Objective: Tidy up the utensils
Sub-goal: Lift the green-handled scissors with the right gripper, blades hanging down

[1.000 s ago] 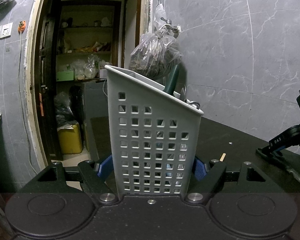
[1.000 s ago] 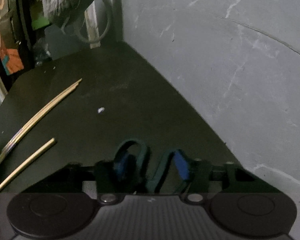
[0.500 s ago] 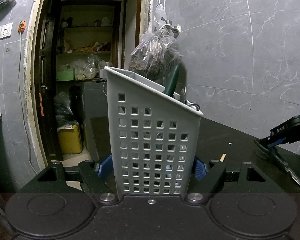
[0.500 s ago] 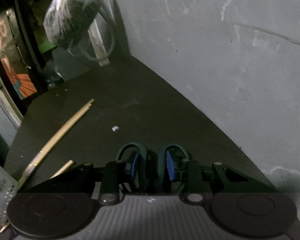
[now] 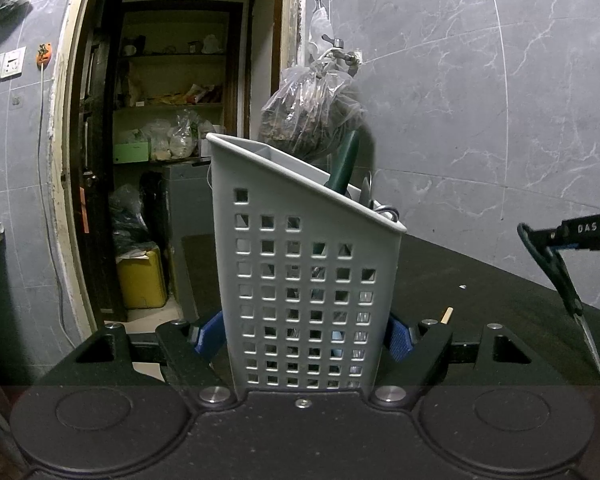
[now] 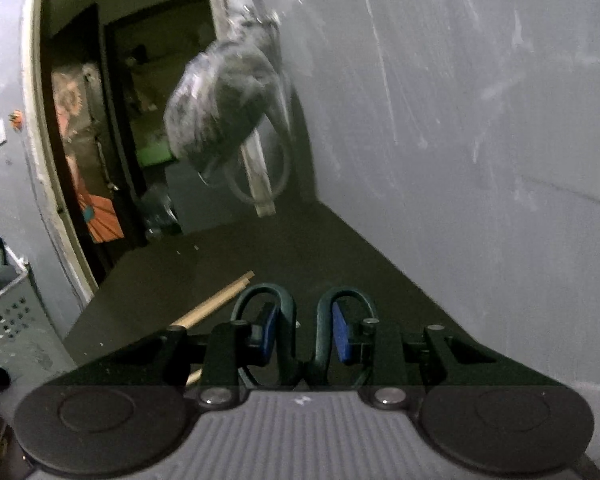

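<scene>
A grey perforated utensil holder stands upright on the black counter, and my left gripper is shut on its lower sides, blue pads against both walls. A green-handled utensil and some metal pieces stick out of its top. My right gripper is shut on the dark green scissors, pads pressing on the two handle loops. In the left wrist view the scissors hang at the far right, blade pointing down, off the counter. Wooden chopsticks lie on the counter just left of the right gripper.
A plastic bag hangs from a wall tap above the counter's far corner. The grey tiled wall bounds the counter on the right. An open doorway to a storeroom lies left. The utensil holder shows at the right wrist view's left edge.
My right gripper closed on the scissors' handles, then rose and tipped upward, lifting them off the counter so the blade hangs down. The left gripper and holder stayed still.
</scene>
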Demonstrator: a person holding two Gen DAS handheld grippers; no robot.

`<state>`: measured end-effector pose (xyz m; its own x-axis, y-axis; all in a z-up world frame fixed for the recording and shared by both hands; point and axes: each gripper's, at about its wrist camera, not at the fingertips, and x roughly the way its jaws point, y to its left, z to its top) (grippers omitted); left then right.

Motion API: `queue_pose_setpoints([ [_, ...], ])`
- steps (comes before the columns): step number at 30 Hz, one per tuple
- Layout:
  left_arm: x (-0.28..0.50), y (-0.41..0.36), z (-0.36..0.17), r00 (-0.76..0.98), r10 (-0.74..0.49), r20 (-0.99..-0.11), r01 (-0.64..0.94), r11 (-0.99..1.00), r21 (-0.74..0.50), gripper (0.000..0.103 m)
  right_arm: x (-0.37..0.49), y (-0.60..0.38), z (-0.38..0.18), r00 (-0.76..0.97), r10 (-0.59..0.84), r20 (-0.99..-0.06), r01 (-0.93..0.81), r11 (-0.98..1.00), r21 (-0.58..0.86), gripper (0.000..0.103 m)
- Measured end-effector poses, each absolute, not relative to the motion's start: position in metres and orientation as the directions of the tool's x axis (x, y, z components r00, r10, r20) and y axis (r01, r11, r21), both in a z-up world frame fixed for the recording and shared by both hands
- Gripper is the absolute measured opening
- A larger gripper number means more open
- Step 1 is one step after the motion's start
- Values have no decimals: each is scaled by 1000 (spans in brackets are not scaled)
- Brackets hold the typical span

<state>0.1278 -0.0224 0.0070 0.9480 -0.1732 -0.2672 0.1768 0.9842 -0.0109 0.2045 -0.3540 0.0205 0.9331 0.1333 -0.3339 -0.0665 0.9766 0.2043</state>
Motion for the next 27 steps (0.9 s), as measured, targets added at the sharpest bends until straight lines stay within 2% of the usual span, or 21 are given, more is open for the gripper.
queue_pose_setpoints([
  [17,128,-22,7,948,-172,-266,176,984,-10,80,164,-322,38,985,172,-2,-171,982,81,33],
  [27,128,-20,7,949,-171,-266,176,984,-7,80,114,-309,21,971,156,181,-165,986,32,33],
])
